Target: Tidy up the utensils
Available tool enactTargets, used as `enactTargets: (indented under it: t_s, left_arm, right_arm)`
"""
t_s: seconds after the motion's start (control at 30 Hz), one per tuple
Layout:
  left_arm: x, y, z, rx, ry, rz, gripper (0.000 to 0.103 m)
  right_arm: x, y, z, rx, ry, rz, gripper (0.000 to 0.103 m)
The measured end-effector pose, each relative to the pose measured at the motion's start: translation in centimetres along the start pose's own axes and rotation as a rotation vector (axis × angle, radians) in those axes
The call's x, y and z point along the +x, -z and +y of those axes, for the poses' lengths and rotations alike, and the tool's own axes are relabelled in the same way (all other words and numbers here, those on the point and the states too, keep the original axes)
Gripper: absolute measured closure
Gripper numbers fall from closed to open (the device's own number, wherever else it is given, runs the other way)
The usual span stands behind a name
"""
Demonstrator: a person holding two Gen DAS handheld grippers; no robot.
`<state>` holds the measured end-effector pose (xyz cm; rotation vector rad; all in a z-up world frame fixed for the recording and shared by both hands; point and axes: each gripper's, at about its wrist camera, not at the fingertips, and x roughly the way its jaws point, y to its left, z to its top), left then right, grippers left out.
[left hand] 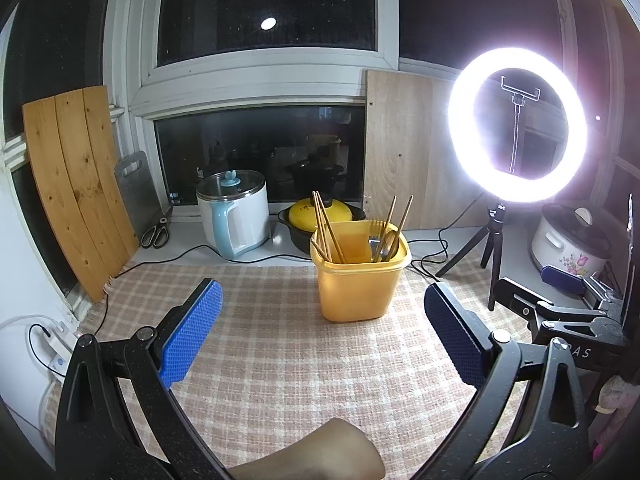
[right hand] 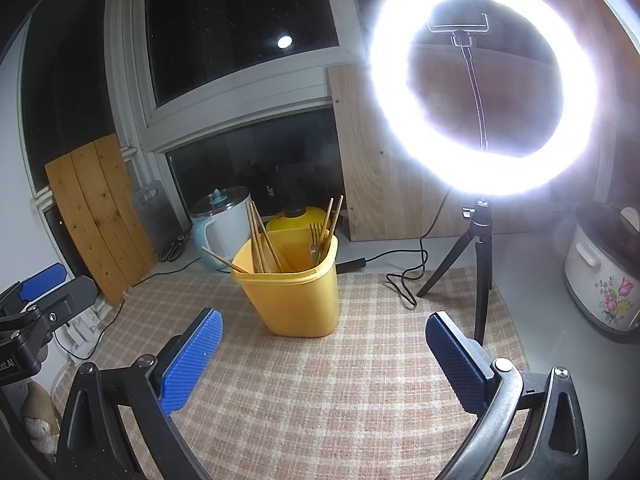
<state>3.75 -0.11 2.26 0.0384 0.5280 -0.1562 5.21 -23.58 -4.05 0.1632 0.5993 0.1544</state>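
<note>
A yellow plastic holder point(left hand: 354, 280) stands on the checked cloth point(left hand: 280, 360); it also shows in the right wrist view point(right hand: 296, 300). It holds several wooden chopsticks point(left hand: 326, 228), a metal fork point(left hand: 374, 236) and a spoon. My left gripper point(left hand: 322, 320) is open and empty, a little short of the holder. My right gripper point(right hand: 324, 344) is open and empty, with the holder ahead and slightly left. The right gripper also shows at the right edge of the left wrist view point(left hand: 560, 304). The left gripper shows at the left edge of the right wrist view point(right hand: 44, 292).
A lit ring light on a tripod point(left hand: 516, 124) stands back right, its cable point(right hand: 404, 280) trailing on the cloth. A white kettle point(left hand: 234, 212), a yellow-lidded black pot point(left hand: 320, 216), scissors point(left hand: 156, 234) and boards lean by the window. A flowered cooker point(right hand: 604, 272) stands far right.
</note>
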Motion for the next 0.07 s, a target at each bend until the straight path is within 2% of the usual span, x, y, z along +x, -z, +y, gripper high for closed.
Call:
enactTargets:
  t_s: [0.07]
  left_arm:
    - [-0.01,0.02,-0.08,0.004,-0.002,-0.001,0.001]
  right_arm:
    - [0.06,0.06,-0.14,0.003,0.004,0.002,0.000]
